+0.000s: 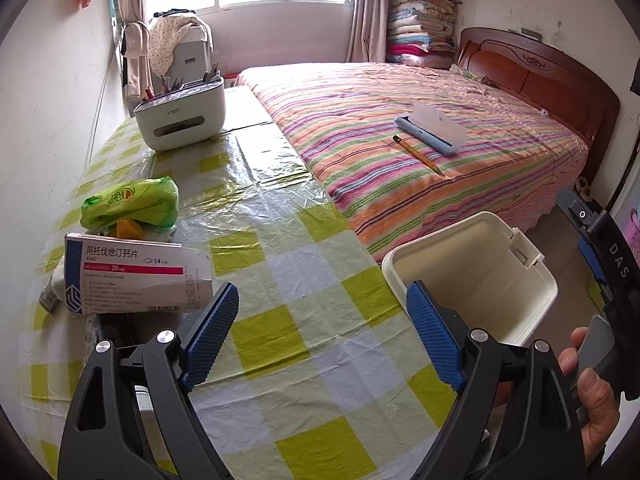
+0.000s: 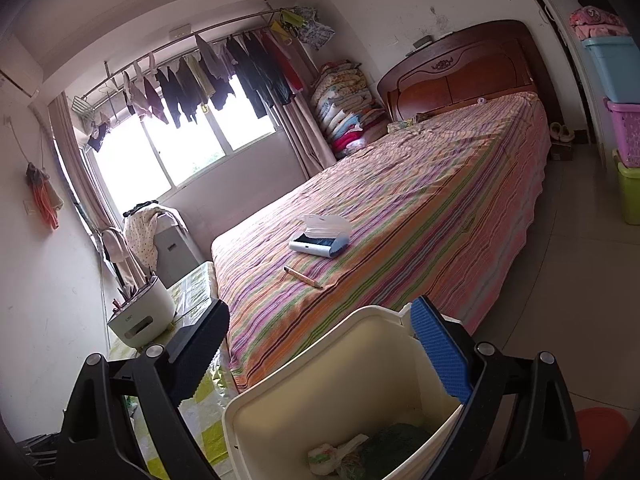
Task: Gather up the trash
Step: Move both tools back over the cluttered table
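Left hand-held gripper (image 1: 322, 324) spread wide over the table (image 1: 280, 280), medicine box (image 1: 136, 276) beside it; right hand-held gripper (image 2: 320, 344) spread over white bin (image 2: 340, 392) at table edge, trash (image 2: 360, 452) inside

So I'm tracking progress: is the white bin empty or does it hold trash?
Not empty. The right wrist view shows crumpled bags at the bottom of the white bin.

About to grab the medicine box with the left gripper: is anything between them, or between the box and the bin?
Nothing visible. The left gripper is open beside the medicine box; only bare tablecloth lies toward the open bin.
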Tool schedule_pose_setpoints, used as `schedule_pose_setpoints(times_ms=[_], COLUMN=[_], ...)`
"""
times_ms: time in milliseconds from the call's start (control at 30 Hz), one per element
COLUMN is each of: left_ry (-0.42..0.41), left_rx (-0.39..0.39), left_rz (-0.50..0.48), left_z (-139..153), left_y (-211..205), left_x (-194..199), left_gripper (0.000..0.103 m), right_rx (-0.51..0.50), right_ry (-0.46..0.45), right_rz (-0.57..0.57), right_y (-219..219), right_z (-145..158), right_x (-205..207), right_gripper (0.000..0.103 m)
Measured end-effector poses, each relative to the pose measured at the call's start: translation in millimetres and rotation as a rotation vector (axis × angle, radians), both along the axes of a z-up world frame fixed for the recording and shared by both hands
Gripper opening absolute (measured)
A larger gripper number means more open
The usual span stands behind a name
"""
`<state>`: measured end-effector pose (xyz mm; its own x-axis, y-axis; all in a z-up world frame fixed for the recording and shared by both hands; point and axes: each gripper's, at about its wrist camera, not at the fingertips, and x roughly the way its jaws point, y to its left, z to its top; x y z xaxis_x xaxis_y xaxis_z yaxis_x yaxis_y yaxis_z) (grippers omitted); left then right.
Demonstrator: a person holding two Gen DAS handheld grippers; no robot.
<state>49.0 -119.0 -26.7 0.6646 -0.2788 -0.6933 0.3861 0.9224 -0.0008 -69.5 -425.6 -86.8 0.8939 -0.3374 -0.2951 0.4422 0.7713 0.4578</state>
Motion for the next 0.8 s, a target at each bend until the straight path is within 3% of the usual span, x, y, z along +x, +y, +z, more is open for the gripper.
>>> schedule_pose_setpoints(times_ms=[500,800], left_ry=[0.023,0.013], left_rx=[-0.015,-0.039], left_rz=[0.159,0.256], left_z=[-1.8,5.6], left_y=[82.9,125.8], left_x=[-16.7,-28.0], left_gripper=[0.086,0.086], right_rx=[-0.09,-0.114], right_ry=[0.022,0.008], right_rz=[0.126,0.289], right_y=[41.3,64.0], right_z=[6.8,9.6], right_x=[18.5,31.1], right_gripper=[0.09,0.09])
